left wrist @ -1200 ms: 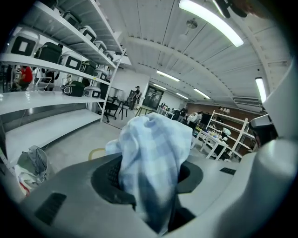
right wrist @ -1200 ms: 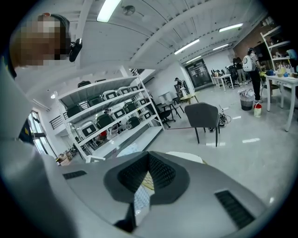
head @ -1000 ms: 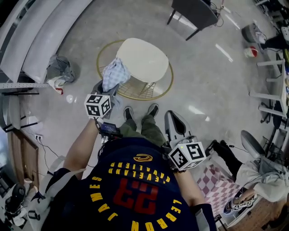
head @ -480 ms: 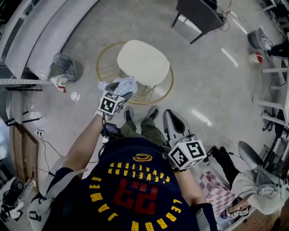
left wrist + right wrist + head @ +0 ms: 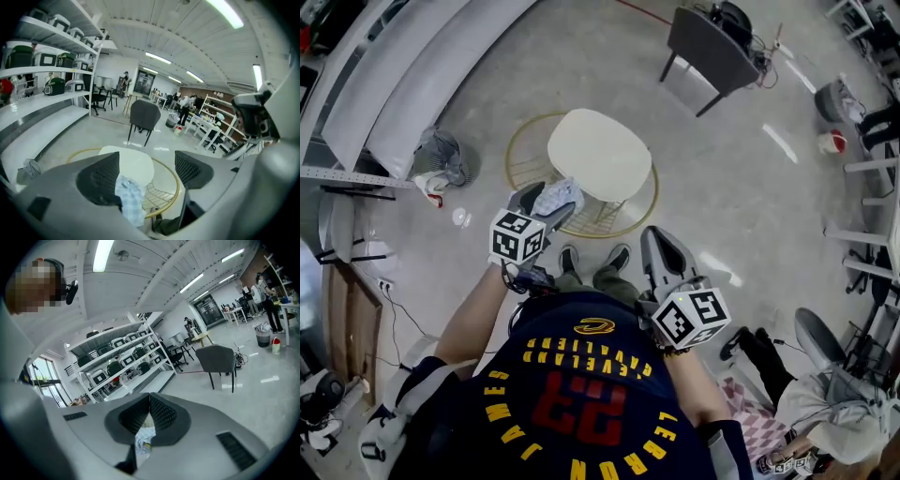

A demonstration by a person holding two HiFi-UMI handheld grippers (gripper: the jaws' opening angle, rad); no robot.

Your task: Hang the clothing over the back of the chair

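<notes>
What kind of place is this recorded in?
Probably an open-plan lab or workshop, not a home. Tall metal shelving carries rows of equipment cases, white work tables with people around them stand at the far end, and strip lights run along the ceiling.

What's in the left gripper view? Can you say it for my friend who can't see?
The left gripper's two dark jaws are opening wide, with a pale blue checked cloth hanging against one pad between them. Below sits a gold wire chair with a cream seat. Farther off stand a grey chair and shelves.
</notes>
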